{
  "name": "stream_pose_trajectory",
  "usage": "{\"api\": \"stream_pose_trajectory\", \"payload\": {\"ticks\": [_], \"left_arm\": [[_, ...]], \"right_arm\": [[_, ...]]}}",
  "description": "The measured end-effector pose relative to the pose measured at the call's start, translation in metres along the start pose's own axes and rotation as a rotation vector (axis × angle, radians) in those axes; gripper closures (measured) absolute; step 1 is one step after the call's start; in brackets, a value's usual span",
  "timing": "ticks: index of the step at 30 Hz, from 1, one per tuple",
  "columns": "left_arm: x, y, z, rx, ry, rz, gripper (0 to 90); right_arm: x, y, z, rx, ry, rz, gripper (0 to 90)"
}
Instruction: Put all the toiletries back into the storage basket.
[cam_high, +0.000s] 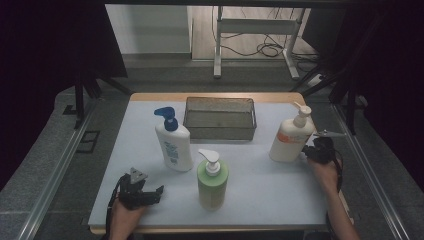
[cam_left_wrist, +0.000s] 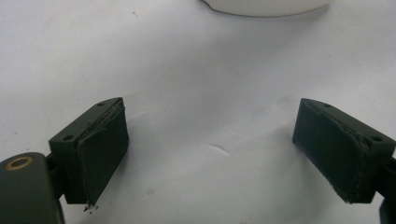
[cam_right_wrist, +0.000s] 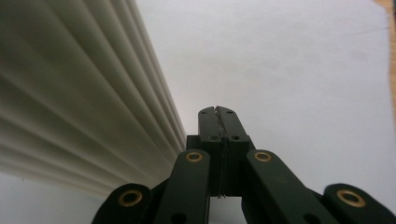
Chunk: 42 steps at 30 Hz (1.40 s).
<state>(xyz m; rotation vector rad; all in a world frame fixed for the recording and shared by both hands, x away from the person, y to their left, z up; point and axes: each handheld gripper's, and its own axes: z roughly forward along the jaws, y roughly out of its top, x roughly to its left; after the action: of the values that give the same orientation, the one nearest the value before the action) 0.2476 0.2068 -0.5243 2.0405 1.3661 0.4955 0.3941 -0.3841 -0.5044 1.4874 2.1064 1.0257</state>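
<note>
We judge the step in hand to be nudging the cream bottle (cam_high: 290, 140) at the right of the desk (cam_high: 260, 200), perhaps toward the wire basket (cam_high: 220, 118) at the back. To do it well, we should press low on the bottle's side, where a tall pump bottle is least likely to tip, and push slowly and steadily so it slides rather than rocks. We should also keep the push aimed through the middle of its body, or it may spin away.

The right tongs (cam_high: 311, 150) are fully closed with nothing between the jaws; in the right gripper view their tip sits just beside the bottle's ribbed wall (cam_right_wrist: 79, 102), and we cannot tell whether it touches. The left tongs (cam_high: 148, 194) rest near the front left of the desk, jaws wide apart and empty, well apart from the green bottle (cam_high: 212, 182) and the blue-capped bottle (cam_high: 173, 142).
</note>
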Motion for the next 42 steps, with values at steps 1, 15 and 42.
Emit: {"api": "stream_pose_trajectory", "payload": {"ticks": [1,15,42], "left_arm": [[0.000,0.000,0.000,0.000,0.000,0.000,10.3],[0.000,0.000,0.000,0.000,0.001,0.000,10.2],[0.000,0.000,0.000,0.000,0.001,-0.004,10.2]], "right_arm": [[0.001,0.000,0.001,0.004,-0.002,-0.003,90.0],[0.003,-0.005,-0.003,0.009,0.021,-0.016,90.0],[0.043,-0.030,-0.018,0.031,0.102,-0.080,90.0]]}}
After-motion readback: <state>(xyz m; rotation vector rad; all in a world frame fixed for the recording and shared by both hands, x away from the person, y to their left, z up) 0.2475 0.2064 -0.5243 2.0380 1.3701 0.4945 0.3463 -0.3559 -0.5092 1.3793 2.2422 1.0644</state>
